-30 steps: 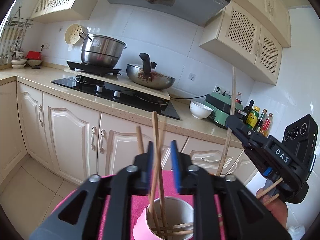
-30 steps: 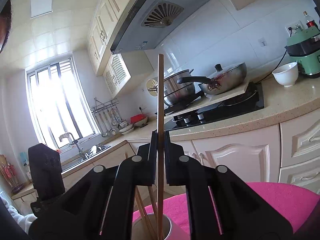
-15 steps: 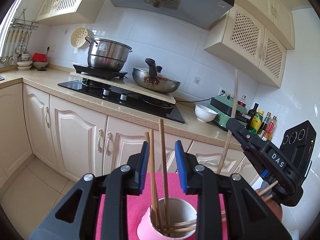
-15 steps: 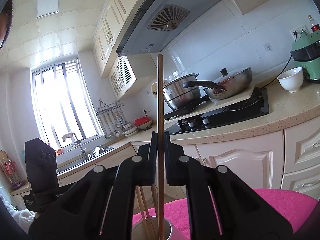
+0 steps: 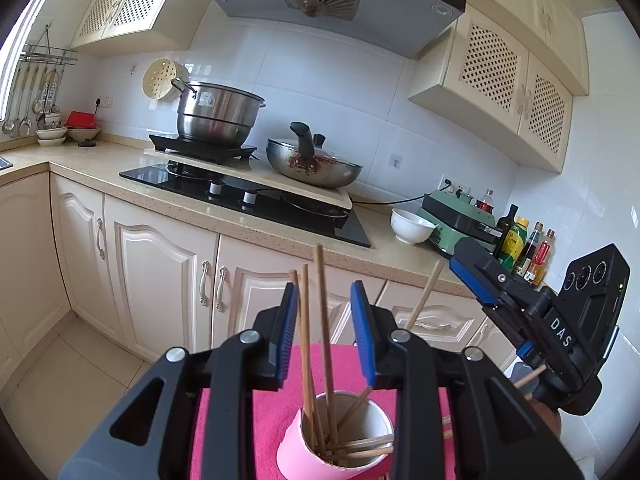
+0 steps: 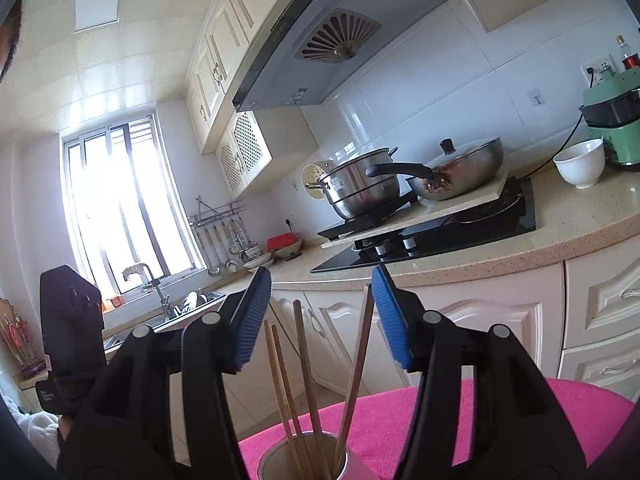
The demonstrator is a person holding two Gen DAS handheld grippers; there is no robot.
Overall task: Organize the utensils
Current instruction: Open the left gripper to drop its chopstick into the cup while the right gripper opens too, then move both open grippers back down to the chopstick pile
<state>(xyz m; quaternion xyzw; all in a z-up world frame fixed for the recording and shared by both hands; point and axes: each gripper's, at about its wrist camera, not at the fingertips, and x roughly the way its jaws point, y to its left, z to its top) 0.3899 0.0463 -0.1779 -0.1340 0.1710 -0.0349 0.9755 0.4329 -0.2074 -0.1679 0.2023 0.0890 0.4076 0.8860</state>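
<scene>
Chopsticks (image 5: pixel 307 336) are stood loosely in a pink cup (image 5: pixel 298 450), which is set on a pink cloth (image 5: pixel 276 396). The left gripper (image 5: pixel 324 316) is held just above the cup with its jaws spread, two sticks rising between the blue pads untouched. The right gripper (image 6: pixel 320 312) is seen with its jaws opening; a leaning chopstick (image 6: pixel 360 356) stands between them, close to one pad, its lower end already in the cup.
</scene>
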